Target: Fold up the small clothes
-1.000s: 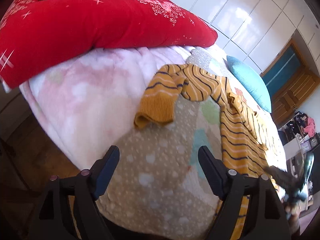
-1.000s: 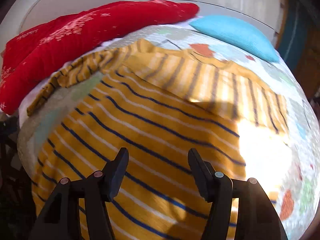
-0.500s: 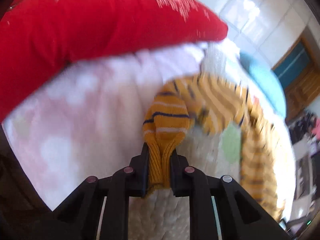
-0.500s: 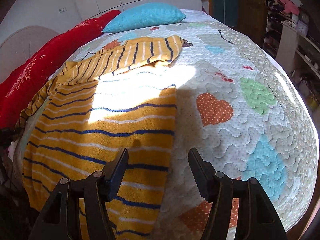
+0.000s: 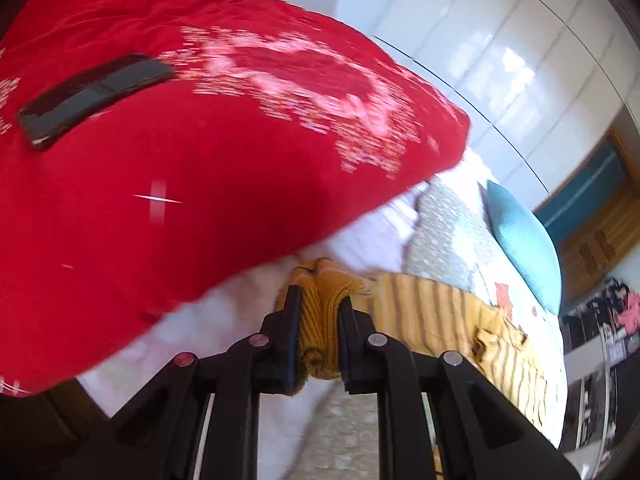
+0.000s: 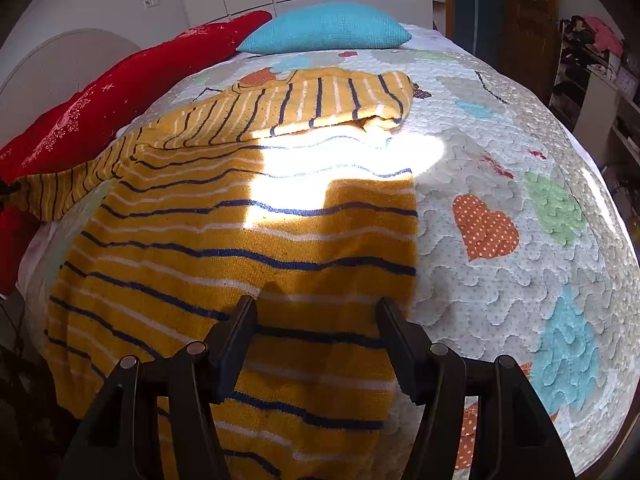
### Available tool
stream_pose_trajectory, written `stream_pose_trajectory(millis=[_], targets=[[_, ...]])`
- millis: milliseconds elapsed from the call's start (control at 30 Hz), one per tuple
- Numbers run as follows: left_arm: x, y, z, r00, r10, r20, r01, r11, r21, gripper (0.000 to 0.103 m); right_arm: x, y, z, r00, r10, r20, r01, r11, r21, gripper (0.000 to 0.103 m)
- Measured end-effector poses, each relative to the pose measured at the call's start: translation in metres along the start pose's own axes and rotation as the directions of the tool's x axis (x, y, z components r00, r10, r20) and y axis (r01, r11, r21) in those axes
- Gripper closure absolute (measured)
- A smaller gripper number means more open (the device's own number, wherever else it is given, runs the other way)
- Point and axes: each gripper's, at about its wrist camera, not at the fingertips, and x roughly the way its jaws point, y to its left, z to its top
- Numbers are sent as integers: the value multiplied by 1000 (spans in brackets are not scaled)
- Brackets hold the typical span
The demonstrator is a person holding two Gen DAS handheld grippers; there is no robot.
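Observation:
A mustard-yellow striped sweater [image 6: 248, 240] lies spread on a quilted bed [image 6: 520, 184]. Its right sleeve [image 6: 328, 104] is folded across the chest. My left gripper [image 5: 319, 312] is shut on the ribbed cuff of the left sleeve [image 5: 322, 320] and holds it stretched out near the red pillow. That stretched sleeve shows at the left of the right wrist view [image 6: 72, 188]. My right gripper [image 6: 316, 316] is open and empty, hovering over the sweater's lower body near its right edge.
A large red pillow [image 5: 200, 152] with a dark phone [image 5: 92, 96] on it lies close in front of the left gripper. A blue cushion [image 6: 324, 28] sits at the bed's head. White wardrobe doors [image 5: 500, 60] stand behind, and shelves [image 6: 592, 60] stand to the right.
My left gripper closed on the left sleeve cuff and pulled it outward toward the red pillow. My right gripper swung right over the sweater's lower body and stayed open.

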Motion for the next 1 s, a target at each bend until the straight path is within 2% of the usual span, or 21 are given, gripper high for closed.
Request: stream_pose_trajectory(millis=[133, 233, 300, 400, 467, 500, 533, 600, 700, 733, 800, 1000], targets=[[15, -78, -14, 994, -92, -60, 97, 992, 78, 88, -10, -6, -2, 999, 12, 36, -12, 1000, 9, 36], [29, -160, -31, 977, -175, -119, 193, 968, 158, 88, -19, -17, -9, 998, 27, 61, -29, 999, 40, 36], [36, -219, -48, 956, -243, -165, 275, 939, 209, 88, -23, -28, -14, 997, 35, 74, -40, 997, 70, 36], [48, -312, -86, 906, -334, -259, 402, 871, 282, 88, -28, -49, -20, 995, 36, 89, -47, 992, 120, 36], [56, -363, -117, 873, -365, -324, 466, 822, 327, 88, -31, -64, -23, 995, 29, 98, -44, 986, 161, 36], [61, -385, -134, 858, -372, -354, 489, 802, 344, 81, -32, -73, -23, 995, 24, 101, -42, 982, 183, 36], [66, -400, -149, 846, -377, -377, 507, 787, 351, 68, -33, -81, -25, 994, 18, 105, -39, 978, 204, 36], [72, -421, -180, 822, -375, -429, 536, 765, 357, 49, -35, -96, -27, 994, 6, 112, -34, 969, 244, 36], [69, -420, -212, 785, -373, -495, 577, 732, 362, 45, -38, -114, -28, 993, -4, 118, -30, 958, 284, 36], [66, -413, -220, 782, -363, -507, 578, 727, 371, 40, -38, -118, -26, 993, -6, 117, -28, 957, 289, 36], [57, -390, -231, 795, -333, -507, 557, 731, 394, 34, -37, -120, -21, 993, -3, 121, -32, 957, 287, 36], [9, -294, -227, 860, -248, -447, 457, 765, 455, 33, -26, -96, 29, 983, 53, 174, -88, 976, 200, 36]])
